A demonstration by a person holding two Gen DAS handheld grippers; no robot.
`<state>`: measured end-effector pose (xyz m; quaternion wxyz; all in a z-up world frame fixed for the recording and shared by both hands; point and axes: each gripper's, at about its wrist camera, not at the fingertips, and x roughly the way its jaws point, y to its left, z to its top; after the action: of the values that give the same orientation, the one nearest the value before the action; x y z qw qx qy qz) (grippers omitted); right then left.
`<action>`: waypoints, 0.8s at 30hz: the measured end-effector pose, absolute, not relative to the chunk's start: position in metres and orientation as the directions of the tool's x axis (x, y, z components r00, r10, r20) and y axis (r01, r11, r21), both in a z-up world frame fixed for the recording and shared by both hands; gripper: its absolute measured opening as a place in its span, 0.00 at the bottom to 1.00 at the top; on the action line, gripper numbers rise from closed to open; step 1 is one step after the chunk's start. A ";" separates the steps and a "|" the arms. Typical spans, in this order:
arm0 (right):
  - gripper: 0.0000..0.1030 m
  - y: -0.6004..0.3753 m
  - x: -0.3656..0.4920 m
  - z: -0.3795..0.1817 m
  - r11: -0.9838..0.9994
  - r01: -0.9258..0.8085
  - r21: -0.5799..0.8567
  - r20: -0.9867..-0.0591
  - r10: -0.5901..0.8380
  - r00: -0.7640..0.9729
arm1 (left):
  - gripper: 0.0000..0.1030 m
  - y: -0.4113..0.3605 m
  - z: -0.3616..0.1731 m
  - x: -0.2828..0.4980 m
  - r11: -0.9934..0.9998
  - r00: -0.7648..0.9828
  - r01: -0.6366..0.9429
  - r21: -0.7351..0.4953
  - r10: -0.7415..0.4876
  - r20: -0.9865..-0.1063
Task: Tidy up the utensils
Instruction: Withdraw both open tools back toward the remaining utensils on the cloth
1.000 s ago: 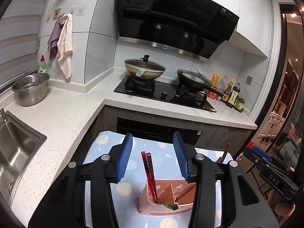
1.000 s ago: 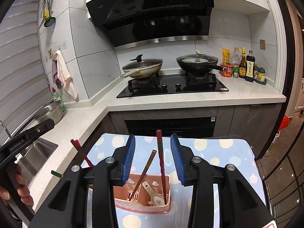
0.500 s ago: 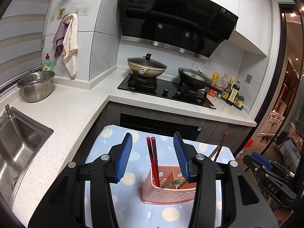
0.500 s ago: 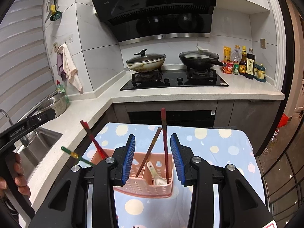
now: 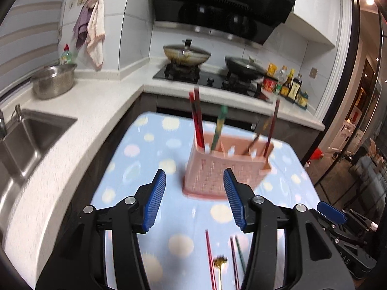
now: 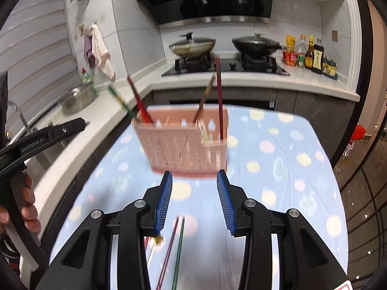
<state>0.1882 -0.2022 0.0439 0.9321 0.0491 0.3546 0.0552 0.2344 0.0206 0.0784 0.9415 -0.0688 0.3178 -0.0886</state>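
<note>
While a pink plastic utensil caddy with a woven-lattice wall (image 5: pixel 219 169) stands upright near the middle of a table, several loose utensils lie flat on the cloth nearer the camera, not yet sorted. The caddy already holds red chopsticks (image 5: pixel 197 120) and a green-handled chopstick (image 5: pixel 219 126) in its left compartments, and brown and red sticks (image 5: pixel 271 128) on its right; all lean at slight angles.

The loose pieces are thin, smooth sticks: a red chopstick (image 5: pixel 210 256), a dark red and a green one side by side (image 6: pixel 177 249), and a small gold metal fork (image 5: pixel 219 263) just beside them. Judging by this, the step in hand is the approach to pick up a loose utensil.

The left gripper (image 5: pixel 194 198), black with ribbed blue pads, has just been widening its jaws; nothing lies between them. The right gripper (image 6: pixel 194 199) also stands parted and empty, above the loose sticks. A person's hand (image 6: pixel 29 207) grips the left tool's handle.

The next move likely calls for lowering one gripper, pinching a slim stick off soft cloth, then standing it in a compartment.

The table wears a soft pale-blue cloth with pastel dots (image 6: pixel 278 157). Beyond lie a speckled white stone counter (image 5: pixel 79 106), a steel sink (image 5: pixel 26 135) and a black hob with two pans (image 6: pixel 225 65).
</note>
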 end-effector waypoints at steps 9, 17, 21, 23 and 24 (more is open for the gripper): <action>0.37 -0.188 0.112 -0.034 0.989 -0.047 0.140 -0.779 0.140 0.611 | 0.46 0.017 0.009 0.167 0.976 0.687 0.114 -0.186 -0.213 -0.695; 0.35 -0.170 0.078 -0.076 0.987 -0.091 0.132 -0.838 0.160 0.522 | 0.46 0.008 -0.039 0.121 0.977 0.604 0.113 -0.179 -0.210 -0.769; 0.33 -0.164 0.072 -0.084 0.986 -0.106 0.129 -0.849 0.165 0.501 | 0.46 0.009 -0.053 0.106 0.978 0.572 0.111 -0.178 -0.210 -0.793; 0.25 -0.164 0.072 -0.085 0.986 -0.107 0.129 -0.853 0.166 0.495 | 0.46 0.008 -0.058 0.100 0.977 0.562 0.114 -0.181 -0.213 -0.799; 0.25 -0.164 0.072 -0.086 0.986 -0.107 0.131 -0.854 0.167 0.492 | 0.46 0.008 -0.060 0.097 0.977 0.557 0.117 -0.180 -0.215 -0.802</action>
<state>0.0717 -0.1639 -0.0858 0.8633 0.0299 0.4975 0.0793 0.0973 0.0076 -0.0595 0.8808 -0.0531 0.4611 -0.0940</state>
